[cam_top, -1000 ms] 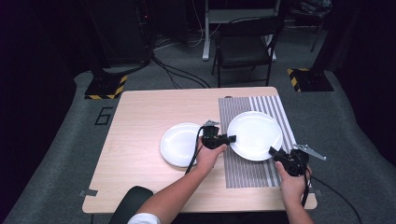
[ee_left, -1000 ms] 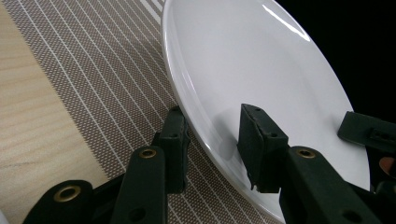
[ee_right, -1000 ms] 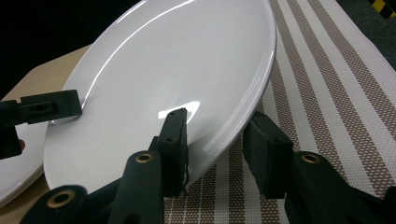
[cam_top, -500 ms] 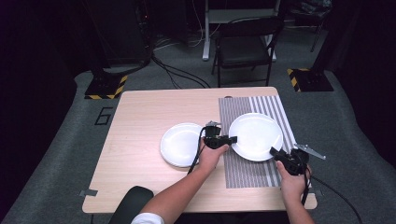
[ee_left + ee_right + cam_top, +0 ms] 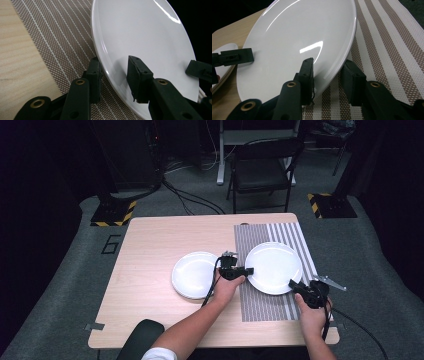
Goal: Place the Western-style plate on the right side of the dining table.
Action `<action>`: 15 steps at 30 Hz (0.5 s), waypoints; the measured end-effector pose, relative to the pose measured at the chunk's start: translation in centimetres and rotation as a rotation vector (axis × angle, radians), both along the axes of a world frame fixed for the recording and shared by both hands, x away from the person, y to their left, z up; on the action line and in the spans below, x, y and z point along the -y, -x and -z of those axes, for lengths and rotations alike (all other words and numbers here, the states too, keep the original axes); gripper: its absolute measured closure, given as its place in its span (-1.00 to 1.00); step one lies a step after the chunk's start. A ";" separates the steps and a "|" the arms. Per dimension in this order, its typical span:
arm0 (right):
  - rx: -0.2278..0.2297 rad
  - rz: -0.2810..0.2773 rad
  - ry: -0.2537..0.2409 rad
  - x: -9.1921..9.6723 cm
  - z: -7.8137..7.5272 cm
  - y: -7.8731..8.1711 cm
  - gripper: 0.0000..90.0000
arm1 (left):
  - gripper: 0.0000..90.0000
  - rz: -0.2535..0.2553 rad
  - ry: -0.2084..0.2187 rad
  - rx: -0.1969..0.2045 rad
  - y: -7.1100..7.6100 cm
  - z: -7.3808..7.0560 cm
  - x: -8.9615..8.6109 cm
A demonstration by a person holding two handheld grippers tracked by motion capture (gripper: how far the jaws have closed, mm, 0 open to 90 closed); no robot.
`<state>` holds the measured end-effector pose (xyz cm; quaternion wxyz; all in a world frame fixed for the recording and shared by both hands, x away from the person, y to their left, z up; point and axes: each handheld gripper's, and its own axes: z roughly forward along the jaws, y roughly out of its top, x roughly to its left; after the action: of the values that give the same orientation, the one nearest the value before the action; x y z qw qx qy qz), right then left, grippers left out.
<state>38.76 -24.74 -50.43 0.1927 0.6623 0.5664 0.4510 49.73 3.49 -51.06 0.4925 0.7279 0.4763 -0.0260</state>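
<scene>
I've got both grippers clamped on the big white plate (image 5: 274,267) on the striped placemat (image 5: 260,302): left gripper (image 5: 248,270) at 9 o'clock, right gripper (image 5: 292,284) at 5. Glossy rim could slip if 1 hand lifts unevenly; smaller plate (image 5: 194,275) sits close by, could be hit.

One plate (image 5: 273,267) lies on the placemat (image 5: 260,302), another plate (image 5: 194,275) left of it on the table (image 5: 150,250).

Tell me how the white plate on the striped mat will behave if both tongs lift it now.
The plate looks rigid, so it should not flex. Its glossy glaze may let it slip from the left tongs and right tongs at its rim. Probably breakable if dropped.
</scene>
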 end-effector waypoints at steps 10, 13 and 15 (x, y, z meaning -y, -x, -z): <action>-0.025 0.002 -0.002 0.2 0.6 -0.4 0.41 | 0.44 -0.008 -0.015 -0.012 -0.3 0.6 0.3; -0.029 0.006 -0.001 0.3 0.6 -0.4 0.41 | 0.44 -0.004 -0.018 -0.017 -0.4 0.8 0.3; -0.029 0.006 0.003 0.3 0.7 -0.5 0.41 | 0.45 -0.013 -0.014 -0.021 -0.4 0.8 0.5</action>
<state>39.23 -25.07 -51.15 0.1866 0.6702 0.5679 0.4400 50.13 3.04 -51.91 0.4826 0.7279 0.4863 -0.0270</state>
